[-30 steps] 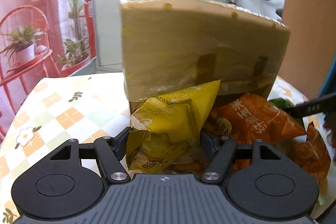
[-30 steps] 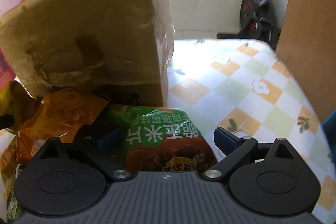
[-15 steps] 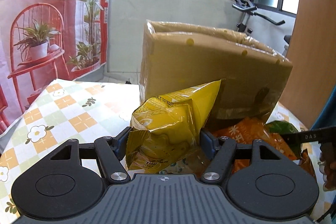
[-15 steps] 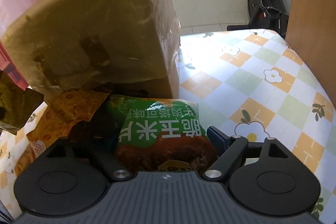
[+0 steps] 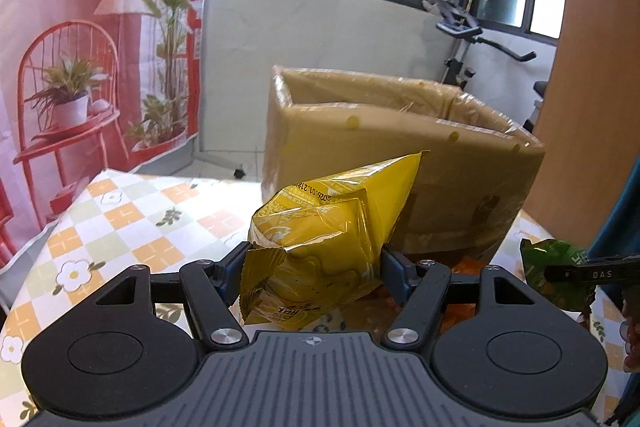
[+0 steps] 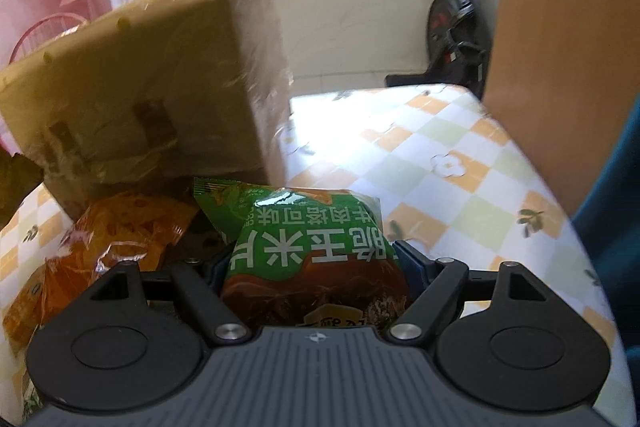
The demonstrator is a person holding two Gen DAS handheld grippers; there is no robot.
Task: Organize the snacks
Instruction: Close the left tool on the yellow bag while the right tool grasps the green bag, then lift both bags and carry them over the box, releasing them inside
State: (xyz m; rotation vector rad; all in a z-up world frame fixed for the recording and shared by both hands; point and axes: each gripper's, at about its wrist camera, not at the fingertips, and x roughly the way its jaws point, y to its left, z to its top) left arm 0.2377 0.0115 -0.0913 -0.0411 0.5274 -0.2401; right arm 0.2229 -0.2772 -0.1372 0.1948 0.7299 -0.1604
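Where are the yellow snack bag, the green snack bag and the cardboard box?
yellow snack bag (image 5: 320, 251): left wrist view, on its crinkled front.
green snack bag (image 6: 312, 247): right wrist view, on its printed green face.
cardboard box (image 5: 400, 163): left wrist view, on its near side wall.

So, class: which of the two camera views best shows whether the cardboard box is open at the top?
The left wrist view: the cardboard box shows its open rim and inner walls from above. The right wrist view shows only its blurred outer side and corner, no opening.
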